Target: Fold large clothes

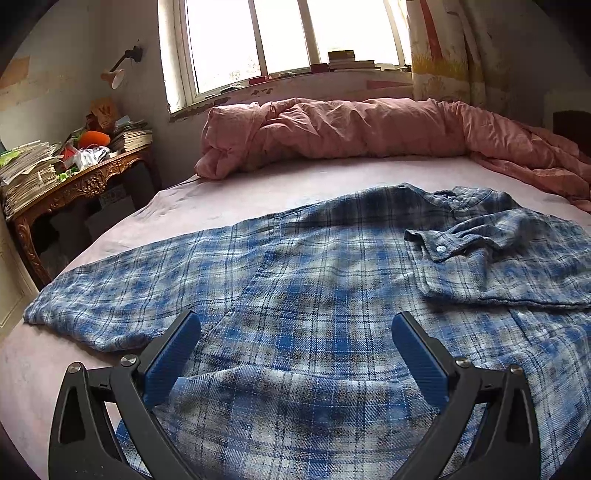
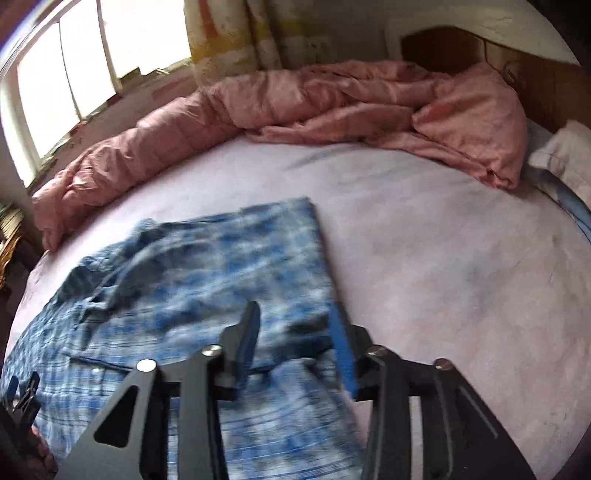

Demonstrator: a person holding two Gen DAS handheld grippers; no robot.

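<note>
Shirt, blue plaid, lies spread on the bed, across its near half. Pink duvet is bunched along the far edge under the window. Cluttered side table stands off the bed's left edge.

Step in hand, as I judge it: side folds. One sleeve, cuff showing a button, lies folded in over the chest on the right half. In the right wrist view that side ends in a straight folded edge. The other sleeve is spread flat toward the bed's left edge, not yet folded.

Left tongs: jaws wide apart, low over the shirt's near hem, gripping nothing; cloth lies under and between the fingers, whether they touch it I cannot tell.

Right tongs: jaws partly apart above the folded edge, no cloth pinched that I can see. View is motion-blurred.

Next move, my reading: left tongs to take the flat sleeve near its cuff, lift it and lay it across the body to match the first. Needs a grip on one layer only, and the body panel kept from dragging.
</note>
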